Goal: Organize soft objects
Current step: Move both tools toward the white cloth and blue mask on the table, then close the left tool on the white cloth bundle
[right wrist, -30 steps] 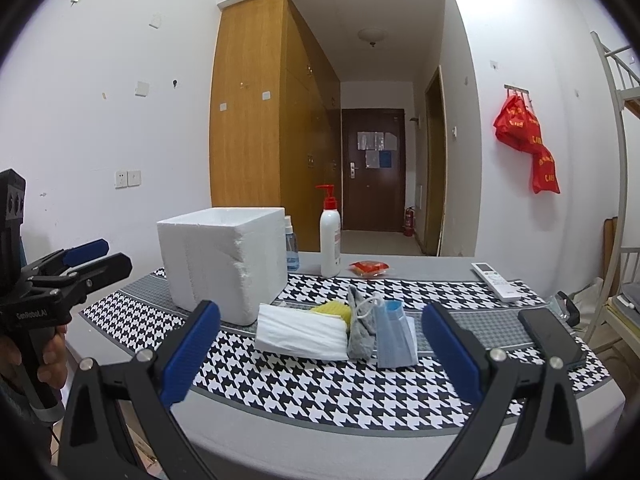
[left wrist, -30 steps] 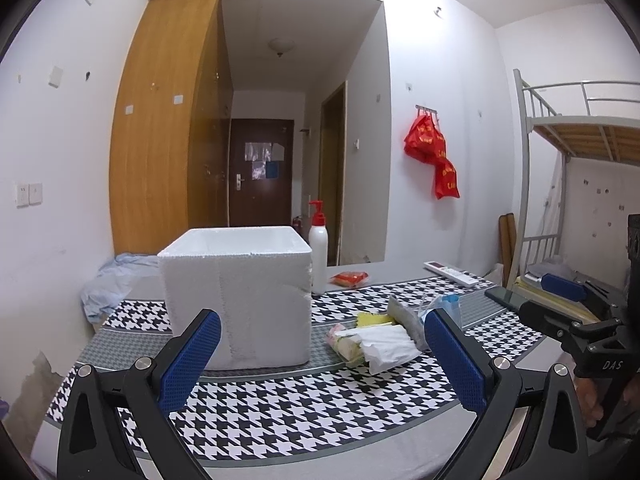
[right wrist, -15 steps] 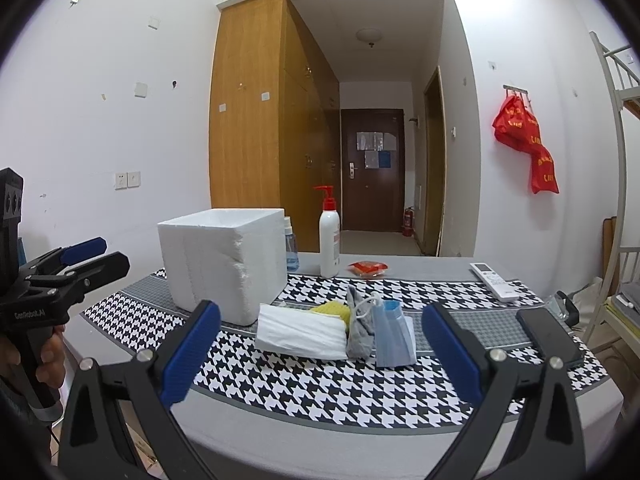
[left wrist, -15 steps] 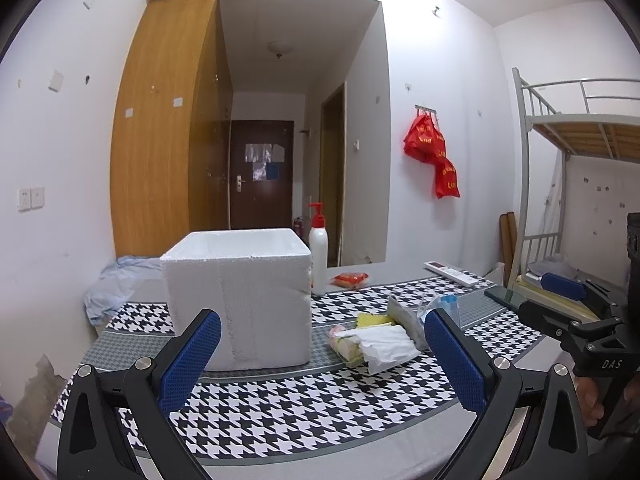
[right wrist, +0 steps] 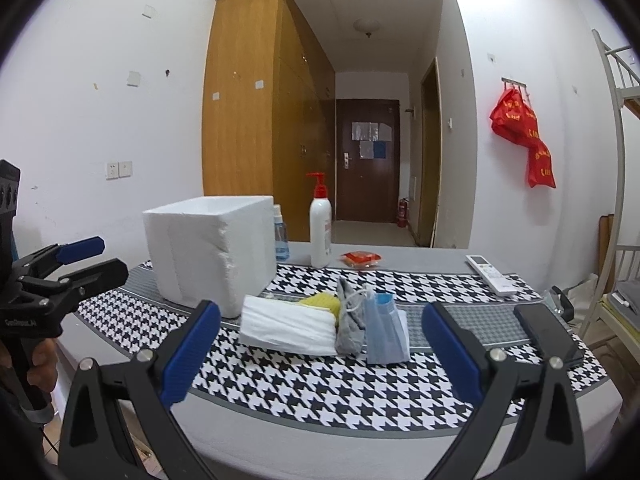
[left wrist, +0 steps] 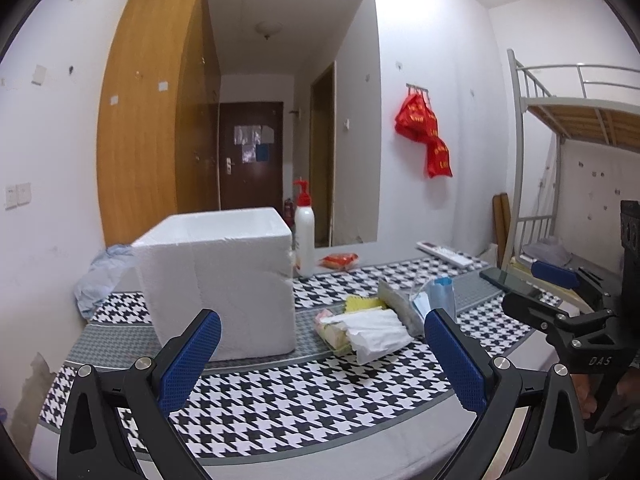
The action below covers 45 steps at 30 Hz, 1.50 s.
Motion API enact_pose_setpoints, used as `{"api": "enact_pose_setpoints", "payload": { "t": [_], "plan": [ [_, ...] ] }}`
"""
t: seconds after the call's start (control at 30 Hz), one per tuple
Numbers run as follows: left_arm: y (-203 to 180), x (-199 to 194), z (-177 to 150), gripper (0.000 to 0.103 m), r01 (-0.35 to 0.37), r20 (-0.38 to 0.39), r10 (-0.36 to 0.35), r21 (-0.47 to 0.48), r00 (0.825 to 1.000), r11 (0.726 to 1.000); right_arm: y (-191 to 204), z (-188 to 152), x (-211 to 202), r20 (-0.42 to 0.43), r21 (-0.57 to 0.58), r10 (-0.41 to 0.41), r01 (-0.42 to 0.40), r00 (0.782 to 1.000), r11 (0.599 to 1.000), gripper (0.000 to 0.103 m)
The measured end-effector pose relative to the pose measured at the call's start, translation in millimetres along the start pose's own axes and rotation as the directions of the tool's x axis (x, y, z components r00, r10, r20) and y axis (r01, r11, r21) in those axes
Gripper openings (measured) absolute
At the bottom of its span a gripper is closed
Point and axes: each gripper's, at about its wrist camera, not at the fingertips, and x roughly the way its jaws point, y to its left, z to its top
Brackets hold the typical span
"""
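A small heap of soft things lies on the houndstooth tablecloth (right wrist: 304, 384): a folded white cloth (right wrist: 288, 326) (left wrist: 376, 330), a yellow sponge (right wrist: 320, 302) (left wrist: 360, 303), a grey pouch (right wrist: 349, 320) and a blue face mask pack (right wrist: 386, 332) (left wrist: 440, 294). To their left stands a white foam box (left wrist: 218, 280) (right wrist: 208, 252), open at the top. My left gripper (left wrist: 322, 364) hovers open over the near table edge, short of the box and heap. My right gripper (right wrist: 322, 354) is open too, in front of the heap, holding nothing.
Behind the box stand a white pump bottle (right wrist: 320, 232) and a small blue spray bottle (right wrist: 281, 240), with a red packet (right wrist: 360, 258) beside them. A remote (right wrist: 490, 274) and a dark phone (right wrist: 548, 332) lie at the right. A bunk bed frame (left wrist: 560, 128) rises on the right.
Both cameras have shifted only slightly, so the box sits a little further left in each view. Both grippers stay open, and the heap has not moved.
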Motion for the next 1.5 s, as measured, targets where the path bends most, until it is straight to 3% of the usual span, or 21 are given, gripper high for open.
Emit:
{"api": "enact_pose_setpoints", "payload": {
  "t": [0.47,0.8,1.2,1.4,1.5],
  "plan": [
    [-11,42,-2,0.102,0.058,-0.104,-0.056,0.02,0.993,0.998,-23,-8,40,-0.093,0.031,-0.023,0.026,0.995,0.999,0.102],
    [-17,78,-9,0.102,0.086,-0.205,-0.081,0.017,0.975,0.996,-38,-13,64,-0.158,0.051,-0.046,0.055,0.986,0.997,0.102],
    [-20,114,-17,0.101,0.071,-0.304,-0.069,-0.005,0.95,0.997,-55,-19,89,-0.21,0.073,-0.058,0.075,0.976,0.995,0.102],
    [-16,124,-18,0.101,0.036,-0.308,-0.043,-0.026,0.95,0.999,-61,-19,94,-0.216,0.078,-0.061,0.08,0.974,0.994,0.102],
    [-15,132,-19,0.101,0.061,-0.338,-0.075,-0.05,0.938,0.997,-62,-19,97,-0.223,0.083,-0.061,0.081,0.973,0.993,0.102]
  ]
}}
